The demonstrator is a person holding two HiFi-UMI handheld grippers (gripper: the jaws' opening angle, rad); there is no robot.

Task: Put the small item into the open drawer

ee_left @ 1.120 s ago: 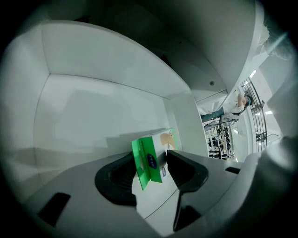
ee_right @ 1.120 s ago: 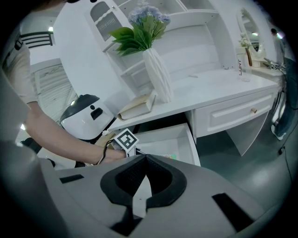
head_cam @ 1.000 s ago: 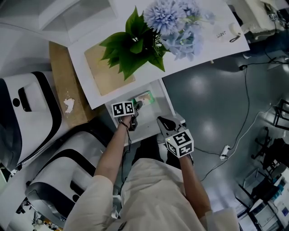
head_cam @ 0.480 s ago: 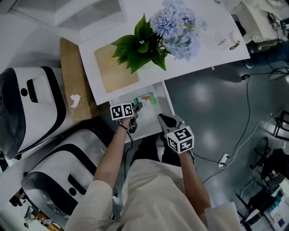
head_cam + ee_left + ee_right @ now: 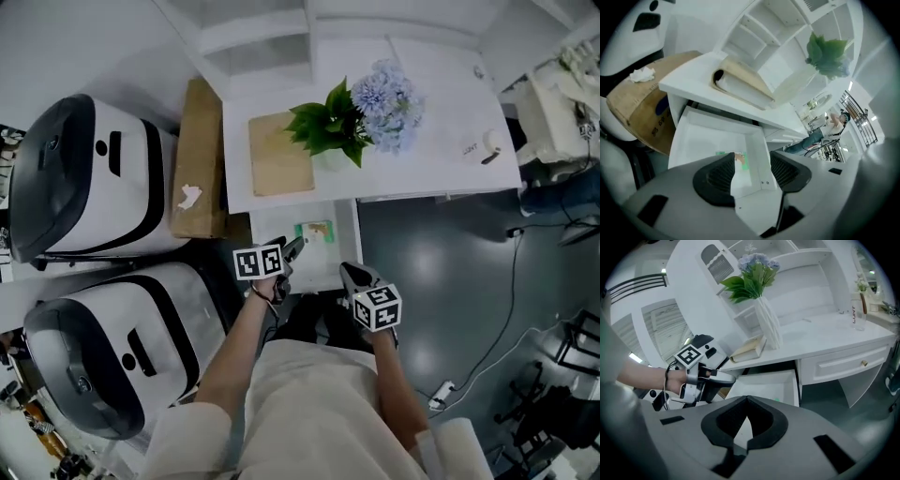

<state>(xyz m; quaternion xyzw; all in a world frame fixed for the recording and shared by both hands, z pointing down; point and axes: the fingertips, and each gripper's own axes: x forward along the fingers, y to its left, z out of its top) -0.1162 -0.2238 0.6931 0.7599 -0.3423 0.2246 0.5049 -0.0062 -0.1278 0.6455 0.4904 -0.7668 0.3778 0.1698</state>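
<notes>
Lying just ahead of the left claw [image 5: 294,249], inside the open drawer [image 5: 330,255], the small item [image 5: 315,231] is a flat green-and-white packet resting on the drawer floor, its long axis seemingly running across the claw's line of reach. That claw's jaws stand wide apart with nothing between them, so the packet looks delivered, and a straight pull-back clear of the drawer's near wall seems the safe next move. The right claw [image 5: 352,276] hangs beside the left one and further from the item, jaws together and empty. Beyond the left claw, above the drawer, the white surface [image 5: 441,173] carries blue flowers [image 5: 392,94] and a tan book [image 5: 279,155]; off to its left stand a cardboard box [image 5: 199,159] and two white-and-black machines [image 5: 89,178], with grey floor [image 5: 450,281] to the right
</notes>
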